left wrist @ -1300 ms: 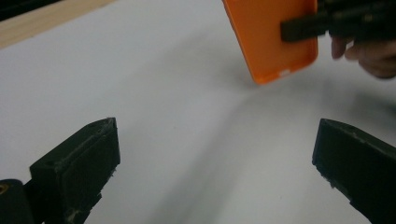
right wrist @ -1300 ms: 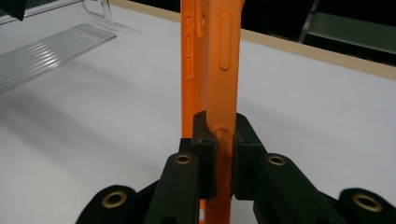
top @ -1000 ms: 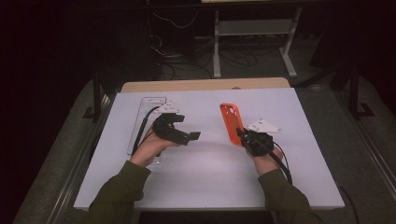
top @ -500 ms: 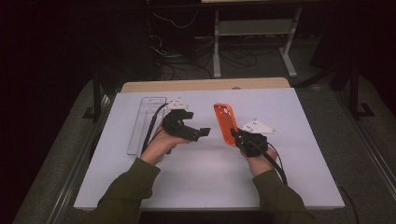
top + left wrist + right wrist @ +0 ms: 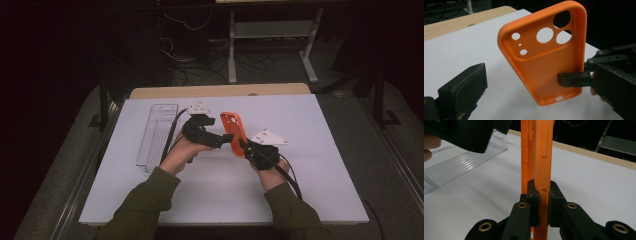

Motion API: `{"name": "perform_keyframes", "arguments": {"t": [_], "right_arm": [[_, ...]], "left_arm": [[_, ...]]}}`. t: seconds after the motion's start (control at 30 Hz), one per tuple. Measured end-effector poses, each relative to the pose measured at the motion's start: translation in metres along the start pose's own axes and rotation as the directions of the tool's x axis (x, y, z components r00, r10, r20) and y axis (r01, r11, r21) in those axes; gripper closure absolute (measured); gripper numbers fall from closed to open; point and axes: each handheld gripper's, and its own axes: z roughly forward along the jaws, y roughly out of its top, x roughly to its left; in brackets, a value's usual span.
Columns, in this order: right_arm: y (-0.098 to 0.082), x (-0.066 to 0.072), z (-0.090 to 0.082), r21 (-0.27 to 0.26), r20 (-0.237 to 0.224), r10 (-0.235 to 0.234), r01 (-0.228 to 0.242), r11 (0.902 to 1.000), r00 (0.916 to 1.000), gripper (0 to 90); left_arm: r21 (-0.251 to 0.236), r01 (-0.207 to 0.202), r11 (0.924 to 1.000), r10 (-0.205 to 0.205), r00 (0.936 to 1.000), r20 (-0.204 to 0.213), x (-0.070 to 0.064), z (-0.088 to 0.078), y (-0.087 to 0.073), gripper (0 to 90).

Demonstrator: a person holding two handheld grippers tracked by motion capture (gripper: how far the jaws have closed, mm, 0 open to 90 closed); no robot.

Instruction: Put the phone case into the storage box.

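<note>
High view: the right gripper (image 5: 243,146) has carried the orange phone case (image 5: 234,131) leftward above the white table (image 5: 325,150), and the left gripper (image 5: 220,141) has closed in beside it; a handover looks near. A clear plastic tray (image 5: 155,131) lies left.

Left gripper view: its jaws gape wide, empty, flanking the case (image 5: 544,57).

Right gripper view: jaws clamp the case's edge (image 5: 541,157).

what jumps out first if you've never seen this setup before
The bright orange phone case stands out, held up above the middle of the white table, pinched on one long edge by the right gripper. The left gripper is open right beside it, its jaws to either side of the case in its own view. A clear plastic tray lies at the table's left.
</note>
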Motion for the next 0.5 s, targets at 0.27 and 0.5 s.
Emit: {"name": "perform_keyframes", "arguments": {"t": [0.27, 0.5], "right_arm": [[0.001, 0.003, 0.0, -0.005, -0.014, -0.006, 0.005, 1.0, 0.9999, 81.0], [0.001, 0.006, -0.001, -0.001, -0.029, 0.0, 0.0, 1.0, 0.9996, 81.0]], "left_arm": [[-0.012, 0.006, 0.9999, -0.006, 0.9999, 0.01, -0.003, 0.009, 0.001, 0.0], [-0.054, 0.042, 0.9977, -0.041, 0.999, 0.015, -0.005, 0.015, 0.002, 0.0]]}}
